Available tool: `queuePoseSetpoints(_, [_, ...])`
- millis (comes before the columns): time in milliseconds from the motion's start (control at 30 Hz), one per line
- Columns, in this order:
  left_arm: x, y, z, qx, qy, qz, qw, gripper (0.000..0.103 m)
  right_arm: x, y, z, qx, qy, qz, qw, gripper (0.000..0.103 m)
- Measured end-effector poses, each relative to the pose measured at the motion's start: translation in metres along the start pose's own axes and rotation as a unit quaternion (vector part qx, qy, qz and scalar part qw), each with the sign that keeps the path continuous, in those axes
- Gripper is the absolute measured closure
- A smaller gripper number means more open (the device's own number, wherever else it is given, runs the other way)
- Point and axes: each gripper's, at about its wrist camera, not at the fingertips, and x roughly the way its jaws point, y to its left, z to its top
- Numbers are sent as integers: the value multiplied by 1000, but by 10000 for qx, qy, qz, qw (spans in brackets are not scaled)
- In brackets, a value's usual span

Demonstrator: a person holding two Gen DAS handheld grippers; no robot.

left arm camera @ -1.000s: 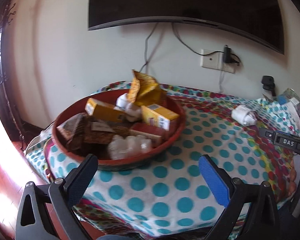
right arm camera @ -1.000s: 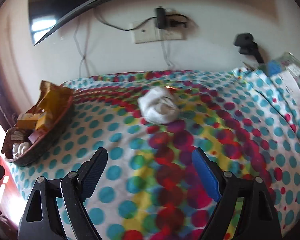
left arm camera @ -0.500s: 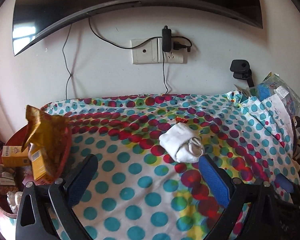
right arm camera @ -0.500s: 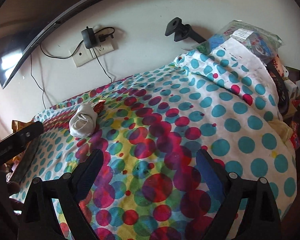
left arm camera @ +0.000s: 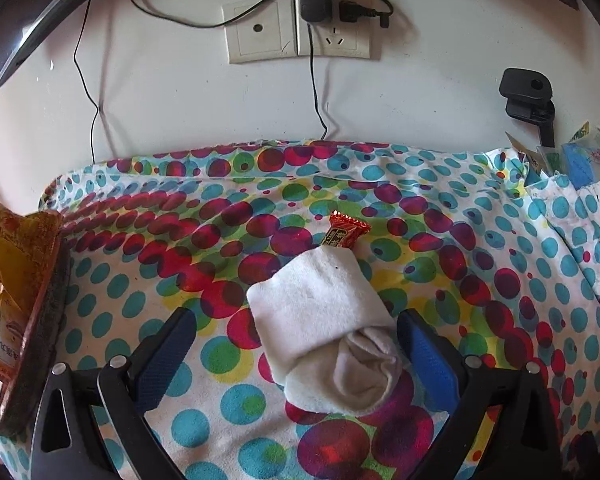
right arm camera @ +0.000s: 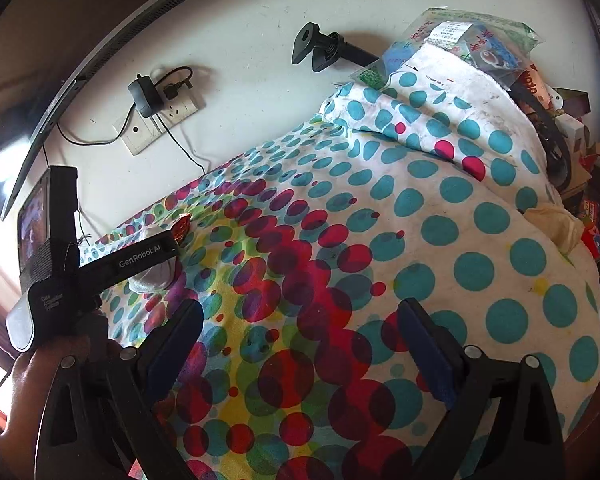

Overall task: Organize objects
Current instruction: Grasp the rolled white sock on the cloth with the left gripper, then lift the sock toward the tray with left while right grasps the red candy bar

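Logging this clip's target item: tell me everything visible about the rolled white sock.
The sock is white, soft knit, rolled into a bundle with its greyish folded end facing the camera. It lies on the dotted cloth between the open left gripper's fingers, not yet pinched. A red candy wrapper touches its far edge.

- A polka-dot cloth [left arm camera: 440, 248] covers the table.
- A rolled white sock [left arm camera: 324, 320] lies mid-table, a red candy wrapper [left arm camera: 344, 232] touching its far end.
- A snack-filled brown tray [left arm camera: 44, 320] sits at the left edge.
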Motion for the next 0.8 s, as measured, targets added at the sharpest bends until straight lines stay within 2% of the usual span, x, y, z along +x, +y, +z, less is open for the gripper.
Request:
queuePoseSetpoints(33, [1,0,-1,-13,25,-61,10000,32,0,0,0,-1,8,18,10000,4])
queuePoseSetpoints(67, [0,-1,-1,29,53,-129,9999,70,0,0,0,-1,13,30,10000,4])
queuePoseSetpoints(233, [-17,-1,-3,215,-83,-263,9994,75,1,1,1,-21,22,24,10000,4])
queuePoseSetpoints(467, [-71,33,-23,329,-353,-449,9978,76,-1,4,1,-151,-17,57,9999,3])
queuePoseSetpoints(567, [-96,60,-42,251,-465,-466,9975,76,-5,17,3,-466,-74,-13,9989,4])
queuePoseSetpoints(700, [-121,93,-67,200,-547,-385,9976,76,-11,46,9,-675,-217,106,9974,3])
queuePoseSetpoints(800, [-131,112,-77,158,-615,-253,9977,76,7,79,14,-1040,-24,91,9945,4])
